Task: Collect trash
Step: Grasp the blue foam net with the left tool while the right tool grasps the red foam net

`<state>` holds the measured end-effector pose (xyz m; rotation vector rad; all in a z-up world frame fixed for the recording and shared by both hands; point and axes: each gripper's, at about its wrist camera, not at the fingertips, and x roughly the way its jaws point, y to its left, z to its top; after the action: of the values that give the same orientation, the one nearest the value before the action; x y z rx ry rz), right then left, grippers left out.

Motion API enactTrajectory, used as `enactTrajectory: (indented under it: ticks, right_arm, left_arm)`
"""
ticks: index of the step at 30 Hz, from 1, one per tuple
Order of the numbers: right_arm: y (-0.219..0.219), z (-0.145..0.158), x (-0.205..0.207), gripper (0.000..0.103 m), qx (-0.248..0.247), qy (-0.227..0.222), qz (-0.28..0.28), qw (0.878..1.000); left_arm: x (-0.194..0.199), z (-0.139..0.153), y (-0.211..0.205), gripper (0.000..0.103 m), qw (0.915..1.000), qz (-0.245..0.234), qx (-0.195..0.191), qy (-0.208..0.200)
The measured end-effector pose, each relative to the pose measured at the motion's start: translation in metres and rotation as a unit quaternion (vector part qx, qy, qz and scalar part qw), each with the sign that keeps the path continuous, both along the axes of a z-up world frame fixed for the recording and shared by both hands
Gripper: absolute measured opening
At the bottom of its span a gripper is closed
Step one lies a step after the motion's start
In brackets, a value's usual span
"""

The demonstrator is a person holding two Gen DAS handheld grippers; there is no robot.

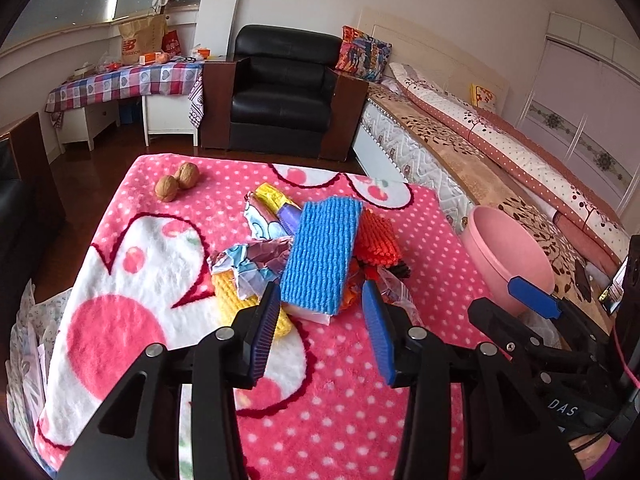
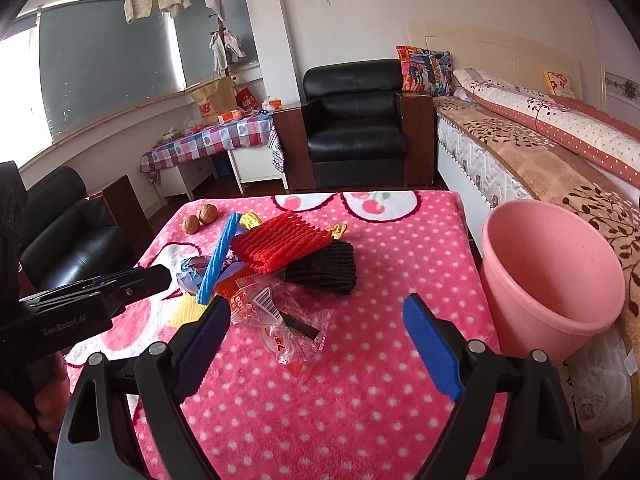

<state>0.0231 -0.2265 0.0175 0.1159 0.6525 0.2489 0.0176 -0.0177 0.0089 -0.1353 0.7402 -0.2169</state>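
Right wrist: trash pile [image 2: 280, 264] beside pink bucket [image 2: 552, 280]

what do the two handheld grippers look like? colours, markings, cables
Both the left gripper and right gripper have black angular linkage frames, silver pivot screws and blue ribbed pads. The left body reads "GenRobot.AI", the right "DAS". A thin pink cable runs beside the right one.

Fuzzy fleece blanket [image 2: 360, 380], smooth plastic bin [image 2: 552, 280]

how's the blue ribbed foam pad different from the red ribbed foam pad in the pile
The blue ribbed foam pad stands tilted on edge; the red ribbed foam pad lies flatter. Blue leans over crumpled wrappers; red rests partly on a black foam pad. Both are corrugated foam in one heap.
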Motion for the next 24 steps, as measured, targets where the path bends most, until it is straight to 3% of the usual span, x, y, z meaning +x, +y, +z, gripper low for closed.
enactTrajectory:
  ticks: [4,10,12,15,24]
  right_arm:
    - [-0.007,-0.004,0.008,0.076,0.009,0.013,0.003,1.0]
    - [-0.011,-0.002,0.023,0.076,0.023,0.018,0.016,0.999]
    - [-0.009,0.0,0.03,0.076,0.029,0.022,0.024,0.999]
    - [-0.005,0.001,0.04,0.076,0.044,0.031,0.036,0.998]
    - [0.017,-0.007,0.082,0.068,0.083,0.079,0.053,0.992]
  left_arm:
    - [0.017,-0.008,-0.013,0.043,0.9997,-0.004,0.021,0.009]
    - [0.034,-0.021,-0.017,0.042,0.9991,-0.003,0.035,0.022]
    - [0.038,-0.025,-0.015,0.026,0.9989,0.0,0.04,0.025]
    - [0.04,-0.028,-0.007,0.011,0.9992,0.006,0.024,0.03]
    - [0.028,-0.024,0.013,0.007,0.9997,0.007,-0.011,0.02]
